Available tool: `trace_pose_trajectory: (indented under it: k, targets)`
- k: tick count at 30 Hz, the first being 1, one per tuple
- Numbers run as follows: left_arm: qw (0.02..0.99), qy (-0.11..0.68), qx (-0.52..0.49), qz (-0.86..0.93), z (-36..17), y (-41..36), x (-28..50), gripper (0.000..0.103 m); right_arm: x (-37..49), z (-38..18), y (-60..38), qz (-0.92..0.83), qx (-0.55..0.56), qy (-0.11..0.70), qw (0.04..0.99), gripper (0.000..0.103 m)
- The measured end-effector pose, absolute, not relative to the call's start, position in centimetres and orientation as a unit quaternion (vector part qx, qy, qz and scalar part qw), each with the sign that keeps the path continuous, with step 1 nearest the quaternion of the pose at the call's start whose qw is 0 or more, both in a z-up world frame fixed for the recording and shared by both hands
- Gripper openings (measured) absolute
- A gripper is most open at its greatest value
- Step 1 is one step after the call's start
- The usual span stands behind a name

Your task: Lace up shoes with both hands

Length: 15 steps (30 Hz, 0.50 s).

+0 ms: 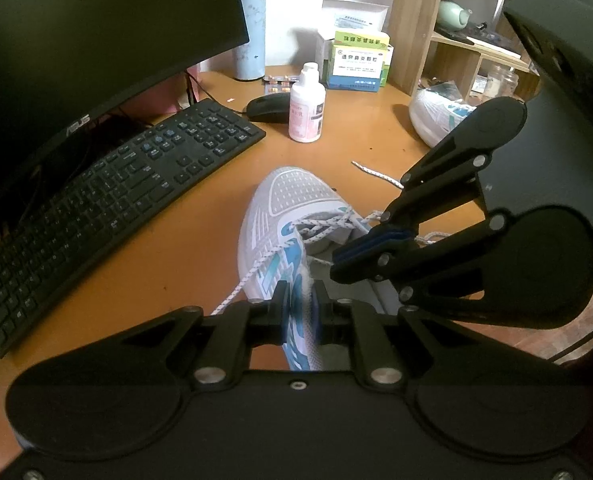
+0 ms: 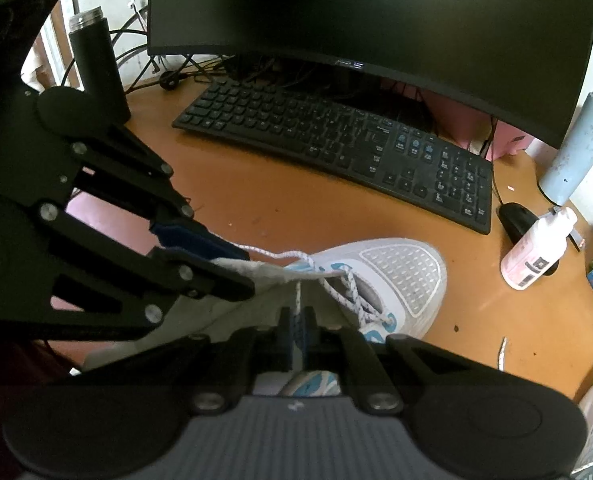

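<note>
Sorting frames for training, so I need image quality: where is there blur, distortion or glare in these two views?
Left wrist view: fisheye bends the keyboard; the shoe blurs close to the lens. Right wrist view: corners dark, monitor curved, faint sheen on the desk, nearest lace soft.

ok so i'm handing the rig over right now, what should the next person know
Left gripper: shut on the upper edge of the shoe, steadying it on the desk.
Right gripper: shut on the lace just above the eyelets.
Done: lace crossed through the eyelets nearest the toe.
Left: thread the remaining eyelets toward the collar, then tie. One lace end lies loose on the desk. The second shoe sits apart; its lacing can't be judged.
</note>
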State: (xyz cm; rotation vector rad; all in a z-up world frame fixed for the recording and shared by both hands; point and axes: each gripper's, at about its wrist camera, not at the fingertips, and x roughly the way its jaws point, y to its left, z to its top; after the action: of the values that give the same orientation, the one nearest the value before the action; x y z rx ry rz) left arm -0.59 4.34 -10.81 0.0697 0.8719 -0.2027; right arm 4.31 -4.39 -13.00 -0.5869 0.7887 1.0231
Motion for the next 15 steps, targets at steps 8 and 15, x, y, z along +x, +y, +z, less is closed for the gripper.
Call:
trace_pose_trajectory:
  k: [8,15]
  targets:
    - [0.901,0.422,0.032,-0.096,-10.83,4.44,-0.59,0.010,4.21,-12.95,-4.27,0.472,-0.268,0.356,0.761,0.004]
    - [0.900,0.423,0.032,-0.096,-10.83,4.42,-0.47,0.010,4.11,-12.95,-4.31,0.472,-0.267,0.352,0.763,0.004]
